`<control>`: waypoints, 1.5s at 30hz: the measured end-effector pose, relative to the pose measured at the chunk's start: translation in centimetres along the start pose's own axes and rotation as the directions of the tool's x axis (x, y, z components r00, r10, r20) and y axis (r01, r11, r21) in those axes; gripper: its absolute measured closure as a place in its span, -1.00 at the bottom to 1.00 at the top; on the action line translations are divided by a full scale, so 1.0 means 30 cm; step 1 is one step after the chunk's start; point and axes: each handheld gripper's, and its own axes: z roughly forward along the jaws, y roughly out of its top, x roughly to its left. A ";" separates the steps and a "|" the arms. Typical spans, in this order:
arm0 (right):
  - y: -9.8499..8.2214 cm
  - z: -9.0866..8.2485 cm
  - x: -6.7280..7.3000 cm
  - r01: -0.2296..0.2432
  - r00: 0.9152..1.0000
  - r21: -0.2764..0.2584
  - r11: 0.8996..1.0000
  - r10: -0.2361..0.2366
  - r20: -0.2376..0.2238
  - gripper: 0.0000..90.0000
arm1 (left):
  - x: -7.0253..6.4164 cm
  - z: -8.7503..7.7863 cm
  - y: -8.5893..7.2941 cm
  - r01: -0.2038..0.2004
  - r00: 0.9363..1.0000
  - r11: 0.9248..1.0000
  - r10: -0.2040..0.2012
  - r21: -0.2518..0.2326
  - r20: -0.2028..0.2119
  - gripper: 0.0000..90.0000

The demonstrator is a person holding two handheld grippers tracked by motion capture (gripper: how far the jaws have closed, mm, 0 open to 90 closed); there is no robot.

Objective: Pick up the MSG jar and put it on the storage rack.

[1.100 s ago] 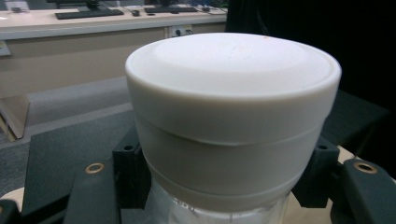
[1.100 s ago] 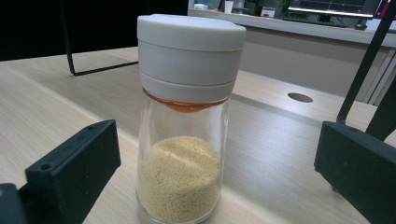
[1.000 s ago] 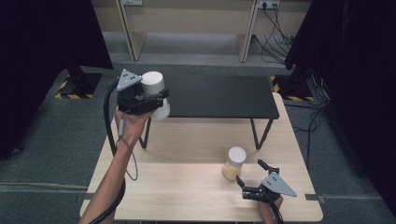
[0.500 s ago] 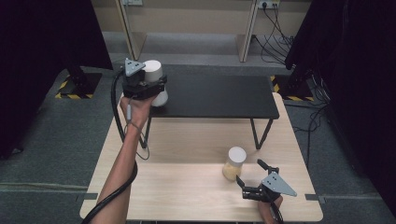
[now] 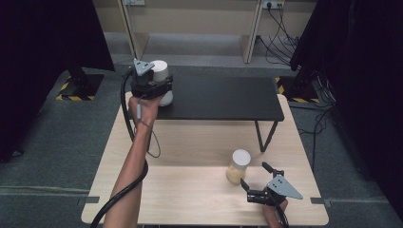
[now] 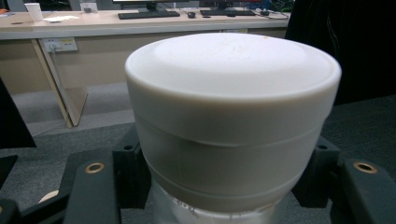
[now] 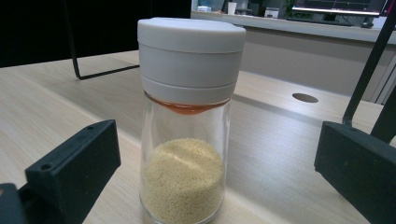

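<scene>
Left gripper (image 5: 157,88) jaws clamp a white-capped glass jar (image 6: 232,121) over the black shelf's (image 5: 223,97) left end; right gripper (image 5: 260,183) jaws stand apart beside a white-capped glass shaker of yellow grains (image 5: 238,166) near the wooden surface's (image 5: 190,185) front edge.

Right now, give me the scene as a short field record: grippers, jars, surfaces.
left gripper: shut on white-capped jar, held at the left end of the black shelf
right gripper: open, resting on the wooden table
grain jar: upright on the table, between the right fingers, untouched
grain jar fill: under half, yellowish grains
grain jar cap: white, on
</scene>
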 end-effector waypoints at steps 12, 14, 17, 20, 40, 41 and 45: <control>0.003 0.001 0.005 0.015 1.000 0.004 1.000 -0.015 0.000 -1.00 | -0.028 0.004 -0.007 0.024 0.999 1.000 -0.023 0.010 -0.027 -0.61; 0.003 0.001 0.006 0.015 1.000 0.005 1.000 -0.015 0.001 -1.00 | -0.031 -0.005 -0.004 0.040 0.998 0.999 -0.039 0.003 -0.041 -0.80; 0.003 0.002 0.007 0.020 1.000 0.005 1.000 -0.020 0.001 -1.00 | -0.022 -0.017 0.002 0.071 0.996 0.997 -0.070 0.008 -0.048 -0.90; 0.004 0.002 0.008 0.022 1.000 0.006 1.000 -0.022 0.001 -1.00 | -0.004 -0.034 -0.007 0.091 0.995 0.996 -0.091 -0.003 -0.033 -0.96; 0.009 0.002 0.015 0.036 0.999 0.014 0.999 -0.036 0.003 -1.00 | 0.032 -0.184 -0.154 0.039 0.997 0.998 -0.035 -0.057 0.071 -0.99; 0.010 0.003 0.016 0.037 0.999 0.016 0.999 -0.037 0.003 -1.00 | 0.034 -0.193 -0.169 0.033 0.997 0.998 -0.028 -0.062 0.074 -0.99; 0.010 0.003 0.015 0.038 0.999 0.016 0.999 -0.038 0.002 -1.00 | 0.052 -0.219 -0.210 0.042 0.995 0.996 -0.035 -0.078 0.095 -1.00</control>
